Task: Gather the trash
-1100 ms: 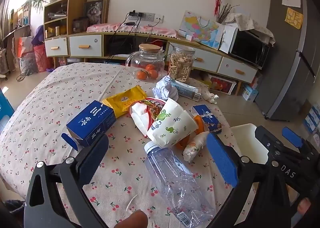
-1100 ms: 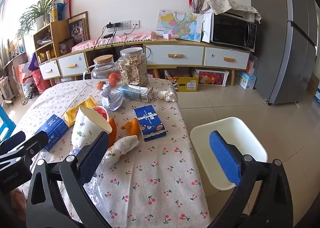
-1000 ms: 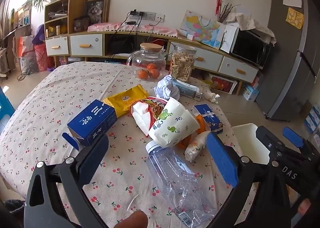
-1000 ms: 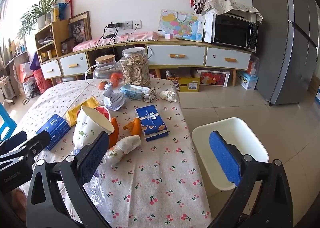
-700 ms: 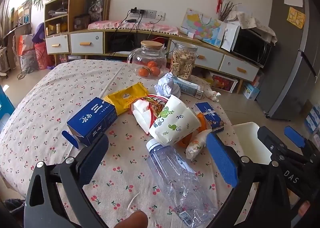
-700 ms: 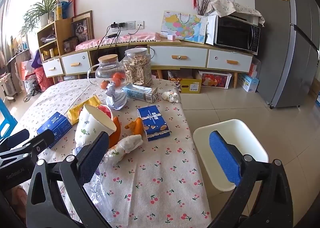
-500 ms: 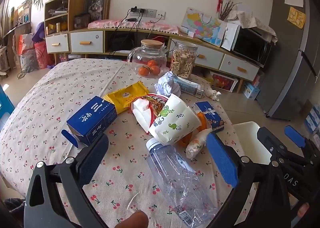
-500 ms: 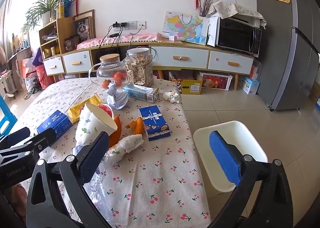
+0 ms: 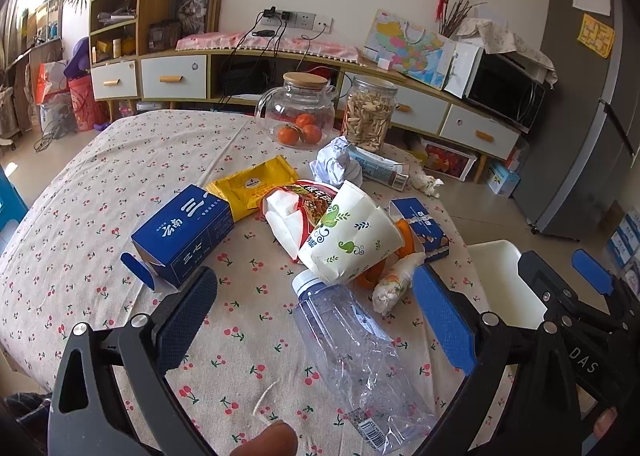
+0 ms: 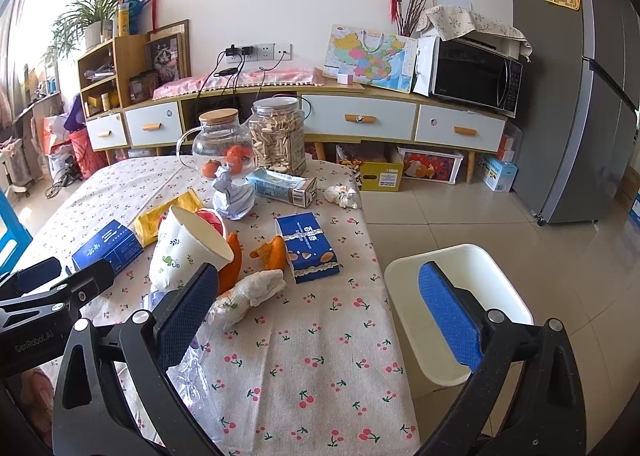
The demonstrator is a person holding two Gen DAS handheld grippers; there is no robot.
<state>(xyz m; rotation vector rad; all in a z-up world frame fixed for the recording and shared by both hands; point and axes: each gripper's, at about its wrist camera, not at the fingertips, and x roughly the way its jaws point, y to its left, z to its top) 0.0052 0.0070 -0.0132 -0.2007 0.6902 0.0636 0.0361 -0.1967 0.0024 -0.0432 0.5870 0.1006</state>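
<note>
Left wrist view is mostly the table (image 9: 100, 183), with a cherry-print cloth and a pile of junk on it. Beside the table on the floor sits the white bin (image 10: 496, 280), just off the cloth's right-hand edge.

Both grippers are wide open and holding nothing. The left gripper (image 9: 316, 320) hangs over the near part of the table with a crumpled clear plastic bottle (image 9: 352, 356) lying between its blue pads, cap end pointing away. The right gripper (image 10: 320, 308) is out at the table's edge, one finger over the cloth and the other over the bin.

Next down in size: a blue carton (image 9: 184, 232) lying on its side with one end flap open, left of the pile. A printed paper cup (image 9: 348, 236) is tipped over in the middle, its base resting by the bottle cap. Behind it is a red snack wrapper (image 9: 304, 199) and a yellow packet (image 9: 256, 183). A smaller blue biscuit box (image 10: 308, 246) lies flat toward the bin side, with orange peel (image 10: 272, 252) just beside it and a wadded white wrapper (image 10: 248, 296) nearer the camera.

Further back there's a crumpled ball of paper (image 9: 334, 165), a flattened pale blue box (image 10: 280, 185) and a small tissue wad (image 10: 340, 195) near the far corner. Behind all that stand a glass jar with oranges (image 9: 298, 115) and a jar of snacks (image 9: 370, 115).
</note>
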